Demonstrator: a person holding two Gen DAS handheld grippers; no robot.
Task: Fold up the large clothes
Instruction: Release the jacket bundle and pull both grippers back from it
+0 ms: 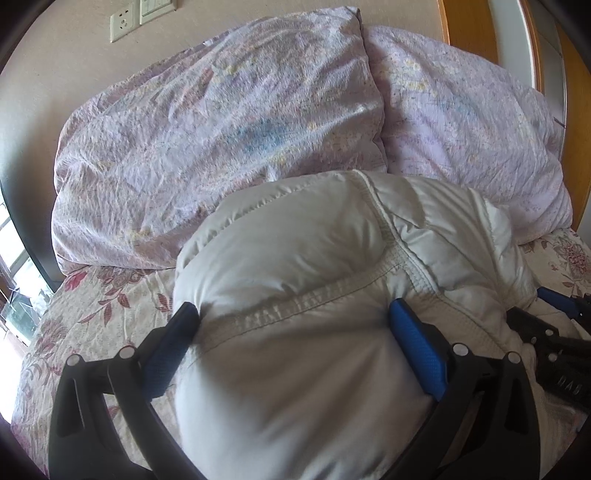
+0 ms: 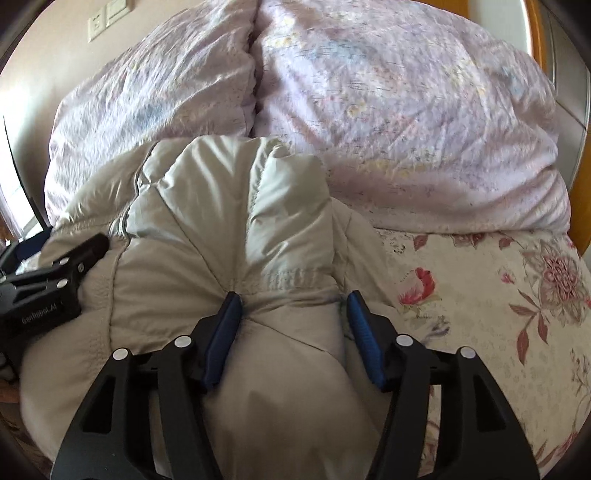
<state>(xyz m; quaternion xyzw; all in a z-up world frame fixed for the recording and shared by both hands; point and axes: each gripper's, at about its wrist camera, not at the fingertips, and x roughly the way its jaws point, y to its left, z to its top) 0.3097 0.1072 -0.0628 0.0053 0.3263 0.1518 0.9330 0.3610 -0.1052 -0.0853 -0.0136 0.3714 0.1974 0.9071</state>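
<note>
At the bottom of the left wrist view, the left gripper (image 1: 295, 332) stood with its jaws spread wide around a thick fold of a white padded jacket (image 1: 303, 258), both blue pads (image 1: 417, 354) pressing into the puffy fabric, so it was clamped on the jacket. At the right edge of that view, part of the right gripper (image 1: 554, 332) showed, lying against the same garment.

In the right wrist view, the right gripper (image 2: 291, 325) filled the lower centre. Its jaws sat partly apart with a bunched fold of the jacket (image 2: 229, 221) between them. The left pad (image 2: 221, 339) touched the cloth; the right pad stood just beside it, so whether it gripped could not be told. The left gripper's black body (image 2: 48, 284) rested on the jacket at the left edge.

The jacket lay heaped in the middle of a bed, on a cream sheet with red flowers (image 2: 498, 295). Beyond it, across the upper half of both views, two lilac pillows (image 1: 221, 129) leaned side by side against a beige wall (image 1: 55, 55). A white wall socket (image 1: 122, 22) sat in the upper left.
</note>
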